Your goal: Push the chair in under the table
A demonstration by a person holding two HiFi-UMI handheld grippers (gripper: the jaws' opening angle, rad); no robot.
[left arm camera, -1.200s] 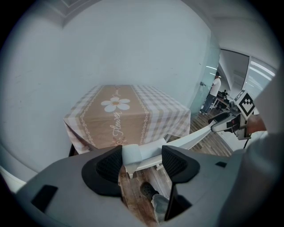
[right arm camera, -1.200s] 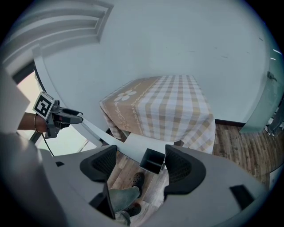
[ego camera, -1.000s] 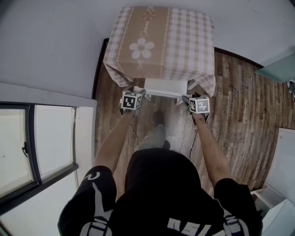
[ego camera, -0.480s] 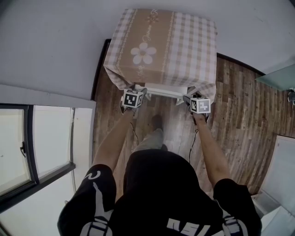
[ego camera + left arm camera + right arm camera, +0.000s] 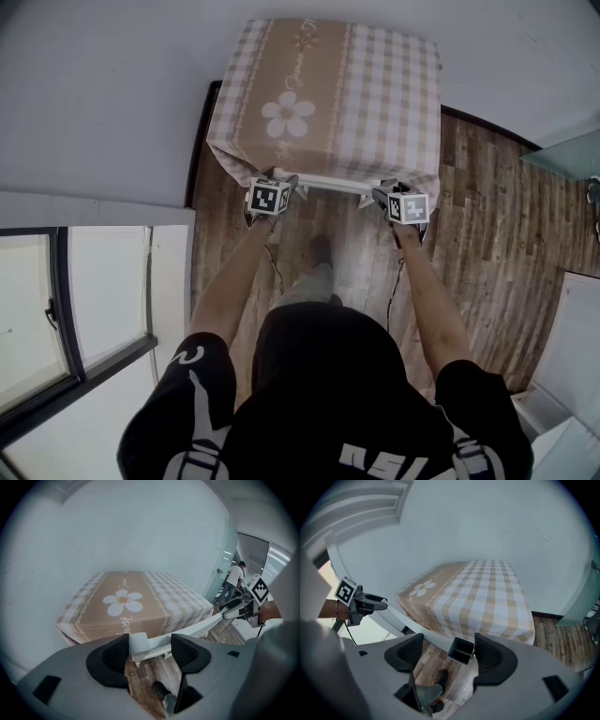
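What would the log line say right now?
left claw: open, straddling chair | right claw: open, straddling chair | chair: mostly under table

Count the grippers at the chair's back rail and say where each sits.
2. The left gripper brackets the left end of the chair's back rail with open jaws; the right gripper brackets its right end. The tablecloth hides the rest.

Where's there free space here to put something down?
The tablecloth top is bare, from the wall to its near edge. The wood floor right of it is open too. Crowded: the near edge, where the left gripper and right gripper meet the white chair rail.
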